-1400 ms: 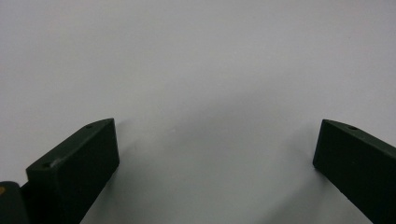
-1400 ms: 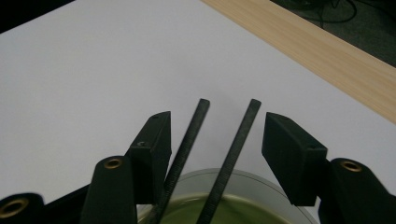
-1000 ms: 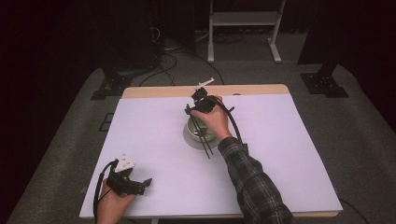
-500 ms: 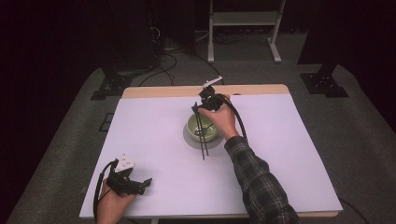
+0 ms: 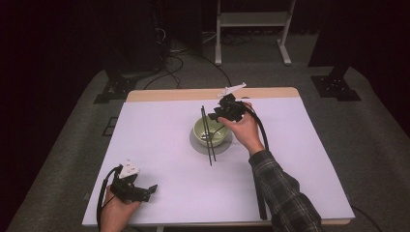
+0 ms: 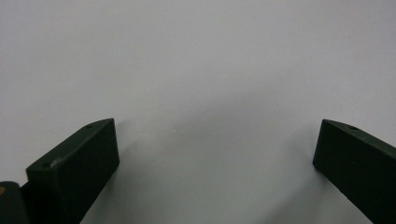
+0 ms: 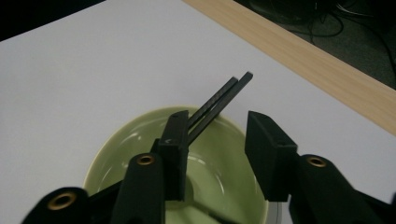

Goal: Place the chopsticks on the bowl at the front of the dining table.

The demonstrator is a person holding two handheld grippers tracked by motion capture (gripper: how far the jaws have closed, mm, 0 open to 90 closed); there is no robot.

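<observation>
Two black chopsticks [image 5: 208, 134] lie as a pair across the green bowl [image 5: 211, 132], tips past the bowl's far rim, handles sticking out past its near rim over the white table cover [image 5: 159, 145]. The bowl sits on a grey saucer [image 5: 199, 145] near the table's far middle.

Change vs a second ago: the right gripper [image 5: 216, 116] was down over the bowl; now it has lifted and shifted to the bowl's far right side. Its jaws have just been closing, now partly open with a clear gap. In the right gripper view the chopsticks [image 7: 215, 107] run behind the left jaw, not between the pads, so nothing is gripped. The chopsticks look straighter across the bowl than before.

Reading: placing the chopsticks on the bowl looks done, and the right hand [image 5: 243, 133] seems to be backing off.

The left gripper [image 5: 138, 189] is resting well to the near left of the bowl, unmoved, jaws wide apart over bare cover, holding nothing.
</observation>
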